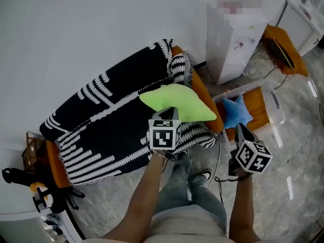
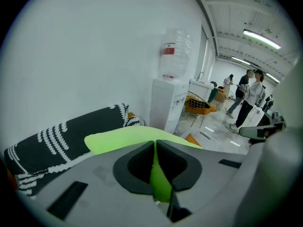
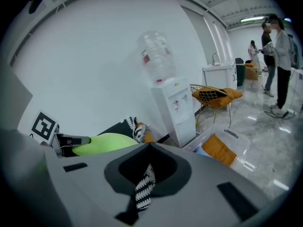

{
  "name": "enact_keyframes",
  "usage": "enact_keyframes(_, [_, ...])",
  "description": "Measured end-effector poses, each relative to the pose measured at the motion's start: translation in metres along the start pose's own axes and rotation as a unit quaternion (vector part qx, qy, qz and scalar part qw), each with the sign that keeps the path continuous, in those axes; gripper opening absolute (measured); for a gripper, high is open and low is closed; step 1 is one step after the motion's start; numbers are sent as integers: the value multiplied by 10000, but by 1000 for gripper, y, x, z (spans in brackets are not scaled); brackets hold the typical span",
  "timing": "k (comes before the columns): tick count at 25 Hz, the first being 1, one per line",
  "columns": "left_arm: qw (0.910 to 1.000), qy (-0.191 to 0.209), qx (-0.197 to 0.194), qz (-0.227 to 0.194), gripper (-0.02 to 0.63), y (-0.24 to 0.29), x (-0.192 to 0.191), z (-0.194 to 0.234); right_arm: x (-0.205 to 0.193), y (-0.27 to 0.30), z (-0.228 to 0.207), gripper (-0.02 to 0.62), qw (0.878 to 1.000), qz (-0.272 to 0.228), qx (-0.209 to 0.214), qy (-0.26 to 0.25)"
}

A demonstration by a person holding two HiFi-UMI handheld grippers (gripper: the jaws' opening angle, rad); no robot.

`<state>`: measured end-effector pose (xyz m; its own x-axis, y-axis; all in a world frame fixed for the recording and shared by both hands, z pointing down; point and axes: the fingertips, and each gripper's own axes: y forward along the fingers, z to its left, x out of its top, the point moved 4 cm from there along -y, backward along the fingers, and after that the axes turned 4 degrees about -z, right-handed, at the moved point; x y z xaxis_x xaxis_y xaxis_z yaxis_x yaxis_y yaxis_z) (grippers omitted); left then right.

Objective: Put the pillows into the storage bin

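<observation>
We note an orange sofa (image 1: pixel 200 92) under a black-and-white patterned throw (image 1: pixel 101 120) at left. The left gripper (image 1: pixel 171 110) is clamped on an edge of the lime-green soft pillow (image 1: pixel 177 103), held over the sofa's right end. The right gripper (image 1: pixel 242 128) has its jaws together. Patterned fabric shows through their slit, and we cannot confirm a grip on it. Further right, a blue soft pillow (image 1: pixel 237 111) lies in the clear plastic storage bin (image 1: pixel 277 116) on the floor

The left gripper (image 2: pixel 155 145) has its fingers (image 2: pixel 135 164) pinched on a corner of the green pillow (image 2: pixel 123 138). Beyond lie a black-and-white throw (image 2: pixel 52 143) and a white water dispenser (image 2: pixel 168 103).
</observation>
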<state>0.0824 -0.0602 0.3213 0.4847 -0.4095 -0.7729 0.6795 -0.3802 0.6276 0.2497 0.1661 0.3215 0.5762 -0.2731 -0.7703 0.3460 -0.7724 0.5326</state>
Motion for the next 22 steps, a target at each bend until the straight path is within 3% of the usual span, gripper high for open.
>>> enact_keyframes(11, [9935,732,-870,-56,20,29,31,-147,10,-101,-111,2,9933,-597,-839,516])
enact_keyframes(17, [9795,1219,-1590,189,20,67,39,-229,-4,-130,-169,2,9804,-683,-1438,1161])
enact_keyframes(22, [9651,1537,-2058,507,20,118,41,-288,-1,-134,-212,2,9708,-681,-1847,1368])
